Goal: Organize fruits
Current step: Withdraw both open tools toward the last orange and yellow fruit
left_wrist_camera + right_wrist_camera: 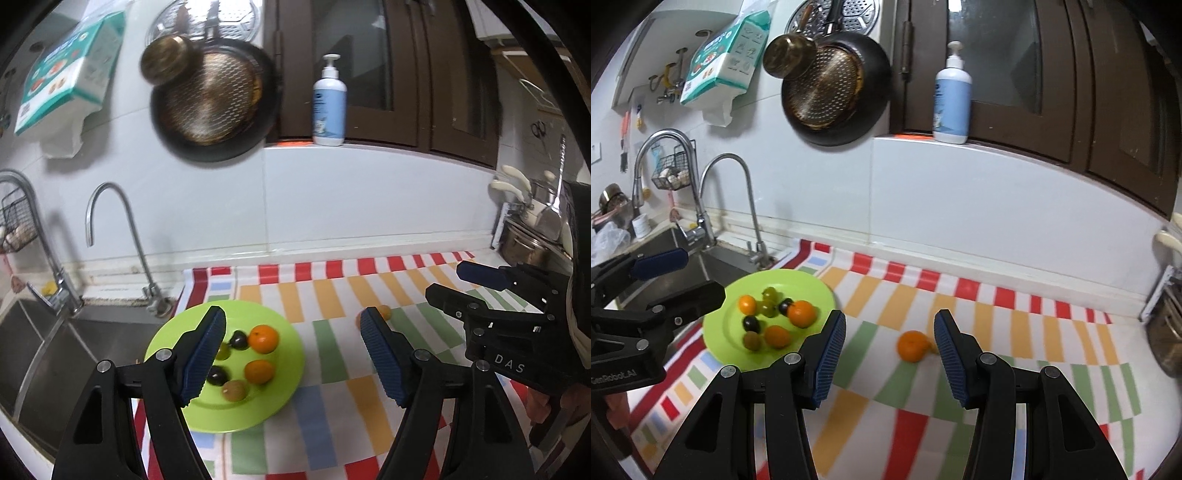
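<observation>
Right wrist view: right claw (890, 354) parted, empty, above striped worktop (1015, 325); loose orange (913, 345) just ahead. Left claw (291, 354) wide, empty, over green plate (291, 387) of fruit. Risk: a finger nudges the round orange, rolling it off.

A dark frying pan (834, 88) and a small brass pot (788, 55) are being hung on the white wall, beside a green-and-white package (724, 59). A pump bottle (952, 98) is being kept upright on the ledge before the brown cabinet doors (1052, 74). The worktop is being covered by a striped cloth (1015, 306), with two curved taps (738, 184) being shown over the steel sink (48, 343).
</observation>
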`<state>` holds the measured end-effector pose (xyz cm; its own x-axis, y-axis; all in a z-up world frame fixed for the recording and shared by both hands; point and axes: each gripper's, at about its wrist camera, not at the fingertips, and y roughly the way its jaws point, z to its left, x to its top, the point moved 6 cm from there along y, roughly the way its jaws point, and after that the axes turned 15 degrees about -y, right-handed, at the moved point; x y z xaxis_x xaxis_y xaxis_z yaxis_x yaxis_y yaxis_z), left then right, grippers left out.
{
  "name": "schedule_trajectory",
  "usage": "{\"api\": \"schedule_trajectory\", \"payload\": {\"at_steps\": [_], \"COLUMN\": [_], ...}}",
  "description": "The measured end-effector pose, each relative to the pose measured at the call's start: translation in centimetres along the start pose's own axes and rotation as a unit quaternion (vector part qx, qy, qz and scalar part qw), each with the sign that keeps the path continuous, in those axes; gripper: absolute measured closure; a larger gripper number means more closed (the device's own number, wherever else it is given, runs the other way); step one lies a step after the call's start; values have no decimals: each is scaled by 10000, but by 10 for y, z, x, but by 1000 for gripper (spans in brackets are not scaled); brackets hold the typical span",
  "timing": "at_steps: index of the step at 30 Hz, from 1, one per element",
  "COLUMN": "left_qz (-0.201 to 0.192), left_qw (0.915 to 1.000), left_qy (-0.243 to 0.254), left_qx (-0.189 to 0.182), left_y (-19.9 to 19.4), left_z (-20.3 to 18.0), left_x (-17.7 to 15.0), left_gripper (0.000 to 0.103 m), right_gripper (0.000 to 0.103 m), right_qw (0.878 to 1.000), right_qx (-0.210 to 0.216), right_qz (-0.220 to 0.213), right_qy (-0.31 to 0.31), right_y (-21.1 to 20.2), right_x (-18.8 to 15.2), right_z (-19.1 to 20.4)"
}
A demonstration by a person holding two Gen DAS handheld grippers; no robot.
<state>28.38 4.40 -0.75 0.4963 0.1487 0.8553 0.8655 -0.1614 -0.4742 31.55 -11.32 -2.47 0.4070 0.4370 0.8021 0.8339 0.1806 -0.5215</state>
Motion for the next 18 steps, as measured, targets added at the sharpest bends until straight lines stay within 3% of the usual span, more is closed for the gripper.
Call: {"api": "schedule_trajectory", "payload": {"at_steps": [18], "left_qz": [56], "left_qw": [9979], "left_qy": [490], "left_qx": [-409], "left_y": [39], "left_z": [-60], "left_x": [-11], "left_gripper": [28], "right_gripper": [52], "right_qw": [9967], "right_qx": [-21], "right_qz": [135], "right_qy": [-801], "right_y": [7], "right_x": [-17], "right_z": [-42]}}
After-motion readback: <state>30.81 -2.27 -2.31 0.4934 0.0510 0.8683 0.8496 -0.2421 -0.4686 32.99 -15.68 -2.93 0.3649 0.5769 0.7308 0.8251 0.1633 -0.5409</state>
